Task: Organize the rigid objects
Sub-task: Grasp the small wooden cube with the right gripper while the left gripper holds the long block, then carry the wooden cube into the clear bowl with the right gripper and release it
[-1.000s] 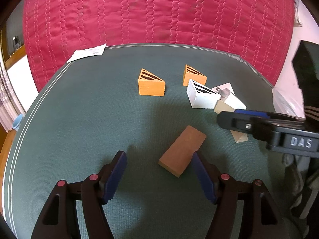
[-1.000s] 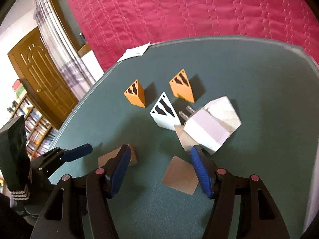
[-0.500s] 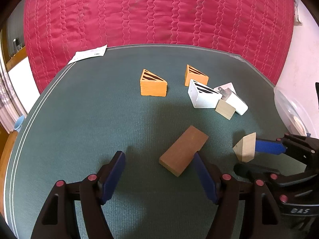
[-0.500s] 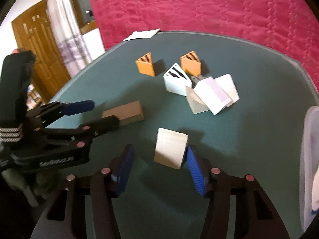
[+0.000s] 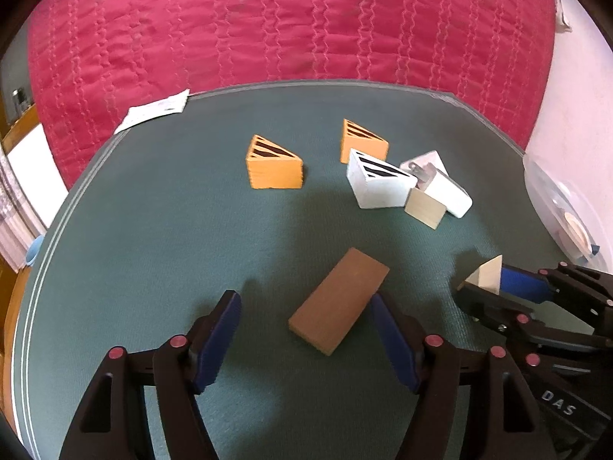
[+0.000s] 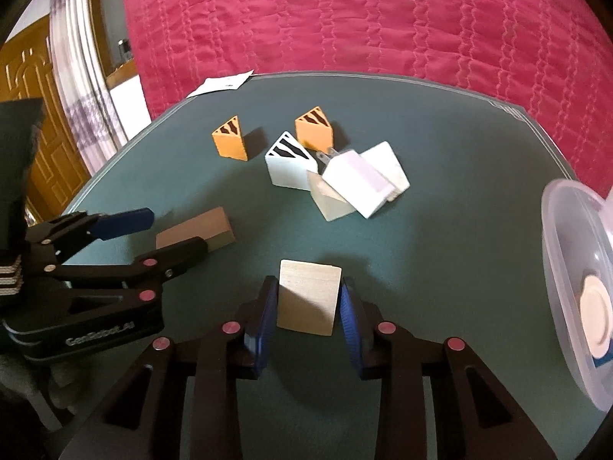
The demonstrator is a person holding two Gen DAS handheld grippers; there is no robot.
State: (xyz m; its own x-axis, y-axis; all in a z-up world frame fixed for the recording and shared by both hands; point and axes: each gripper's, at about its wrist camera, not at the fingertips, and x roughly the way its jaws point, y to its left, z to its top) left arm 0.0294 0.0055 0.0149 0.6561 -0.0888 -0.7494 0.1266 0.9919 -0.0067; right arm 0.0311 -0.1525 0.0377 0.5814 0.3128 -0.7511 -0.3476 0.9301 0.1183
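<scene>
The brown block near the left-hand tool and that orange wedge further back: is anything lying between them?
Nothing. In the left wrist view only bare green table separates the brown block from the nearer orange wedge.

So on the table (image 6: pixel 459 249) we've got two wedges at the back: one on the left (image 6: pixel 231 142), one further right (image 6: pixel 314 129). A third wedge (image 6: pixel 289 166) sits just in front of that right one, touching a charger (image 6: pixel 358 180) piled on small blocks. Nearer us, a flat block (image 6: pixel 195 232) lies left, a square block (image 6: pixel 308 297) in the middle, and a tub (image 6: pixel 574 268) at the table's right edge. A paper slip (image 6: pixel 220 83) lies at the far left edge.
</scene>
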